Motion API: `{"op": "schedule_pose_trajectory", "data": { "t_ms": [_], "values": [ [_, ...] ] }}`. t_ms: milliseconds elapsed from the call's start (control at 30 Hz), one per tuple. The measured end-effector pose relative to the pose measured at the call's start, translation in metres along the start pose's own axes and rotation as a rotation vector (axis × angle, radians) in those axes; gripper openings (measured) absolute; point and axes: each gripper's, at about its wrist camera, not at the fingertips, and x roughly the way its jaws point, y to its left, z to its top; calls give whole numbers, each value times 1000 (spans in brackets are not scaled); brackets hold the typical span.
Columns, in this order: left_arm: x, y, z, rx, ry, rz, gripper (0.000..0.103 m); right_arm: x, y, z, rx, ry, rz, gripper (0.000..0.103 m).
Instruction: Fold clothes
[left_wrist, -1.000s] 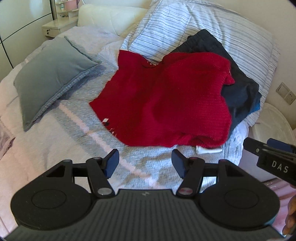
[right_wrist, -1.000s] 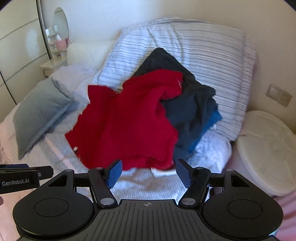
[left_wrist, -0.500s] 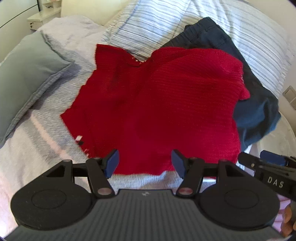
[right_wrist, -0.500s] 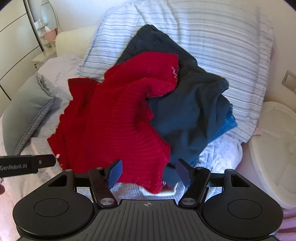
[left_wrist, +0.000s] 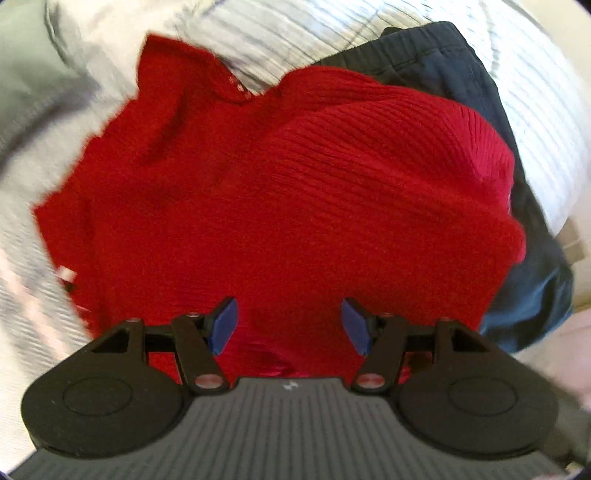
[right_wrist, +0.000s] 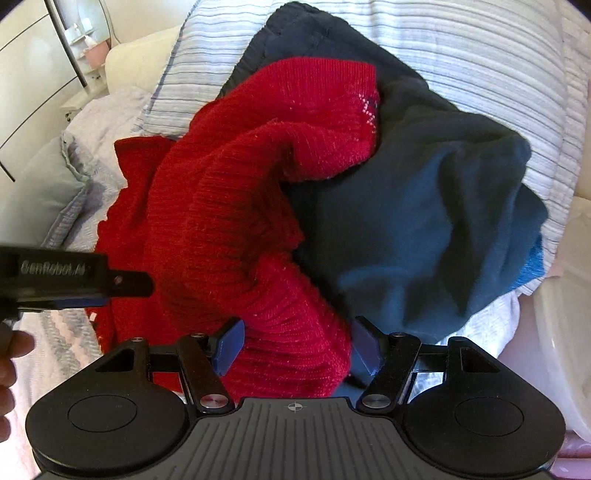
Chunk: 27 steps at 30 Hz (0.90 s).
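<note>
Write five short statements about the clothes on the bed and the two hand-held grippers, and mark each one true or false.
1. The red knitted sweater lies partly on top of a dark navy garment. True.
2. The left hand-held gripper is shut on the sweater. False: its jaws stand wide apart over the red knit, and nothing is gripped.
3. The clothes rest against a striped pillow. True.
4. The right hand-held gripper has its jaws open, with a fold of the red sweater between them. True.
5. The sweater is already folded into a neat rectangle. False: it lies crumpled and spread out, not yet folded.
</note>
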Motion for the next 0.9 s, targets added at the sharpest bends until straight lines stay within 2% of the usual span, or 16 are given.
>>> {"op": "schedule_pose_trajectory", "data": {
  "t_ms": [133,167,200,233,267,300,367,400,533,633,800,900],
  "values": [
    [23,16,4,-153,25,-110,58,3,-6,-1,-3,0,14,67],
    [28,22,3,-204,34,-148,51,3,-7,-1,-9,-1,20,66],
    [31,25,2,-232,32,-195,32,3,-9,-2,-15,-2,25,45],
    [34,29,0,-260,29,-242,30,2,-8,-2,-25,-1,35,34],
    [32,29,-2,-255,15,-245,26,1,-7,-1,-37,0,48,22],
    [30,30,-3,-249,0,-246,18,-2,-5,-1,-47,-6,62,15],
    [18,30,-8,-239,-40,-233,7,-15,1,0,-78,-39,89,13],
    [11,32,-10,-244,-58,-228,5,-23,5,0,-99,-61,107,12],
    [-32,46,-23,-281,-162,-201,4,-57,22,5,-148,-129,209,11],
    [-79,61,-39,-306,-257,-175,3,-85,45,9,-200,-191,301,11],
    [-175,88,-81,-346,-449,-91,3,-136,102,9,-279,-278,534,10],
    [-242,103,-116,-370,-588,-40,0,-176,146,-6,-353,-323,689,9]
  ]
}}
